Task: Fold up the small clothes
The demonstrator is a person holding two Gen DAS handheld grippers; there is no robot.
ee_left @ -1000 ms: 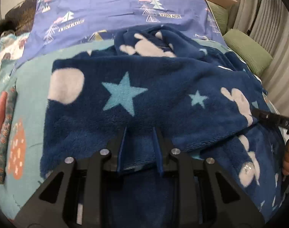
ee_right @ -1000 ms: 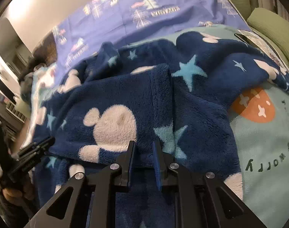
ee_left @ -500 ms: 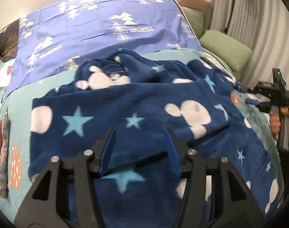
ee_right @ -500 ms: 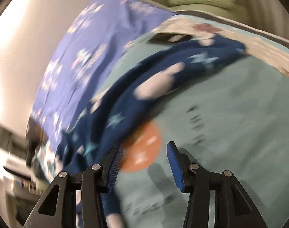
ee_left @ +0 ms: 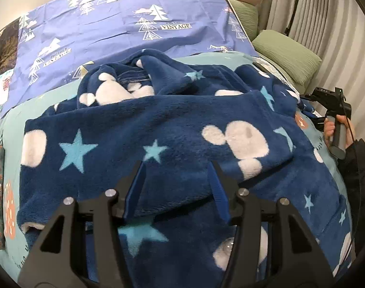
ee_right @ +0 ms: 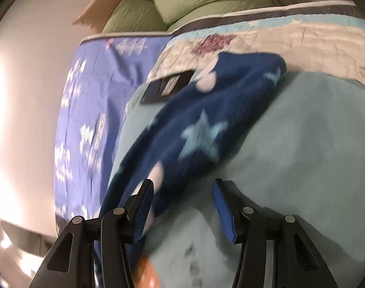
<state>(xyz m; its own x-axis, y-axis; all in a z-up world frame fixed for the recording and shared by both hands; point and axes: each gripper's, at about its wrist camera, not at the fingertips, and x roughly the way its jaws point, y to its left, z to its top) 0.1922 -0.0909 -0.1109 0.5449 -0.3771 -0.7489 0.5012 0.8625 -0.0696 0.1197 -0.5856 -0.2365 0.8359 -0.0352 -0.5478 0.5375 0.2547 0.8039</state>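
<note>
A navy fleece garment (ee_left: pixel 158 129) with light blue stars and white mouse shapes lies spread and partly folded on the teal bed cover (ee_left: pixel 12 120). My left gripper (ee_left: pixel 176 168) is open, hovering just above the garment's folded front edge. My right gripper (ee_right: pixel 182 187) is open over the teal cover (ee_right: pixel 302 144), beside a sleeve of the garment (ee_right: pixel 194 124); the view is blurred. The right gripper also shows in the left wrist view (ee_left: pixel 331 100), held at the garment's right side.
A purple sheet with tree prints (ee_left: pixel 124 19) covers the far part of the bed. Green pillows (ee_left: pixel 285 50) lie at the right by the curtain. A dark flat object with a label (ee_right: pixel 168 86) lies on the cover near the sleeve.
Both grippers have opened and let go of the garment. The left one has drawn back. The right one has swung away to the garment's right side, toward the sleeve.
</note>
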